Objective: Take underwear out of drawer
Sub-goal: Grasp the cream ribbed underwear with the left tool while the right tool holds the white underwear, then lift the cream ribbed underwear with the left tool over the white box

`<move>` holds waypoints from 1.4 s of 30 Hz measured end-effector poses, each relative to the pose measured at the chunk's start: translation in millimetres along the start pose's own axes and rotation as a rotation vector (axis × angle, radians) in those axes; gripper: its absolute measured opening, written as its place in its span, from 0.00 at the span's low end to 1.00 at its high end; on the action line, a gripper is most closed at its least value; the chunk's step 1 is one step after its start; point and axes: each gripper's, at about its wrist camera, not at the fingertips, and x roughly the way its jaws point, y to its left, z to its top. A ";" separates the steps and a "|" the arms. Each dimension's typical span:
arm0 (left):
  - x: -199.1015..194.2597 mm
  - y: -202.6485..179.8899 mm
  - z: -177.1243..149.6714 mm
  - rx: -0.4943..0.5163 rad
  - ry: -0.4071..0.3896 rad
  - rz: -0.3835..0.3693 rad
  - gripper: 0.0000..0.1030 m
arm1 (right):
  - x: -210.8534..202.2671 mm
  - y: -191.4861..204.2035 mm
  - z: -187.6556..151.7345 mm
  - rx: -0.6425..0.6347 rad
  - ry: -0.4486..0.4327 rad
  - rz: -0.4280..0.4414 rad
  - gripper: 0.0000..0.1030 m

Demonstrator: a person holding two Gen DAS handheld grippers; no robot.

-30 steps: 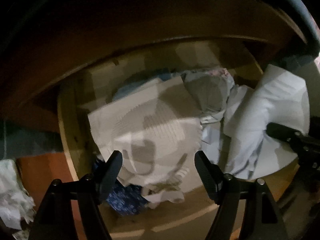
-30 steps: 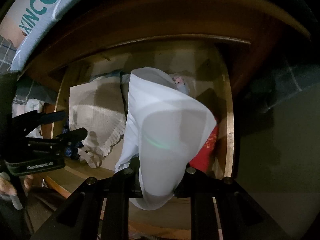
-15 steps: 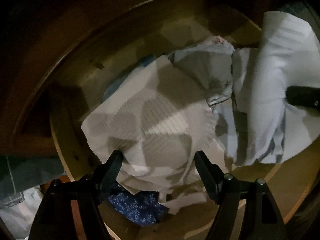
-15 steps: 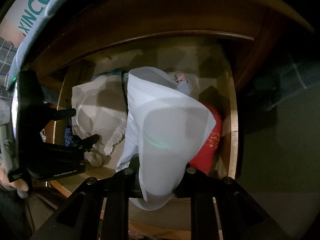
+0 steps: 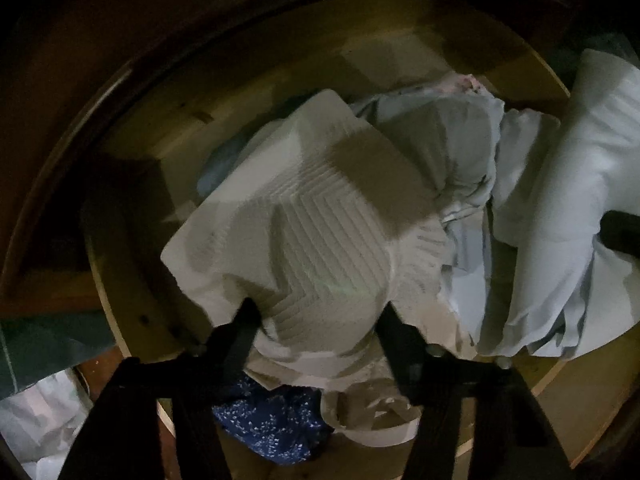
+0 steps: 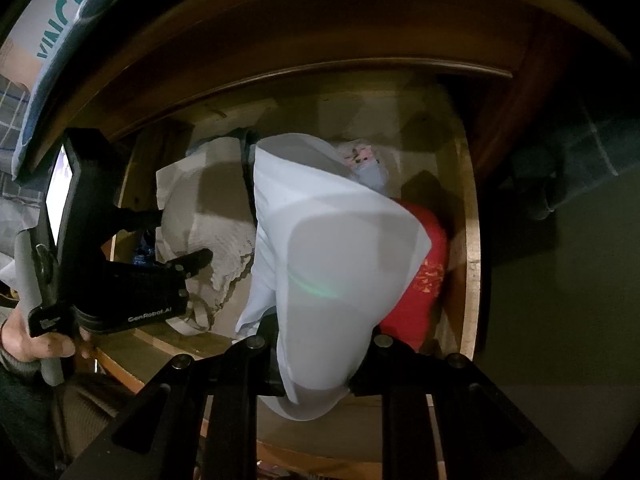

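Down inside the wooden drawer (image 5: 132, 216) lies a heap of underwear. At the middle of the left wrist view sits a white ribbed pair (image 5: 320, 240), bunched up between the two black fingers of the left claw (image 5: 316, 316). That claw points straight down and its jaws have just been closing; the fingers press into the cloth on both sides, so it has hold of the pair (the cloth bulges up between them). At 6 o'clock a dark blue dotted piece (image 5: 276, 420) peeks out from under it. At 3 o'clock hangs a pale blue pair (image 6: 320, 248), pinched tight in the right claw (image 6: 320, 364), lifted above the heap. A red piece (image 6: 420, 280) lies at 3 o'clock in the right wrist view, against the drawer wall.
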 end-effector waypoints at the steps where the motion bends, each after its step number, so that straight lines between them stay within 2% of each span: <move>1: -0.7 -0.9 -1.6 -0.001 0.001 0.005 0.47 | -0.6 0.4 0.1 -0.001 0.000 -0.002 0.17; 5: -9.4 -6.3 -5.7 0.015 -0.013 0.027 0.35 | 0.0 1.5 -0.6 -0.009 -0.001 -0.012 0.17; 8: -18.0 -6.1 -9.3 -0.011 -0.028 0.006 0.34 | 0.3 3.4 -1.1 -0.016 -0.005 -0.020 0.17; 13: -32.9 -6.1 -16.6 -0.060 -0.066 0.015 0.33 | 0.0 6.6 -2.0 -0.032 -0.014 -0.030 0.17; 19: -64.2 2.2 -32.3 -0.124 -0.141 -0.009 0.33 | -1.5 11.1 -3.0 -0.052 -0.027 -0.047 0.15; 25: -103.5 8.7 -44.6 -0.176 -0.235 -0.046 0.33 | 0.1 10.3 -1.3 -0.055 -0.026 -0.054 0.15; 28: -121.1 10.6 -50.2 -0.191 -0.255 -0.084 0.33 | 0.3 11.1 -1.1 -0.057 -0.026 -0.058 0.15; 38: -167.6 -2.2 -76.4 -0.158 -0.305 -0.087 0.33 | 1.3 10.7 -0.4 -0.053 -0.028 -0.057 0.15; 42: -189.2 -1.2 -86.3 -0.156 -0.348 -0.101 0.33 | 1.4 10.5 0.0 -0.053 -0.027 -0.057 0.15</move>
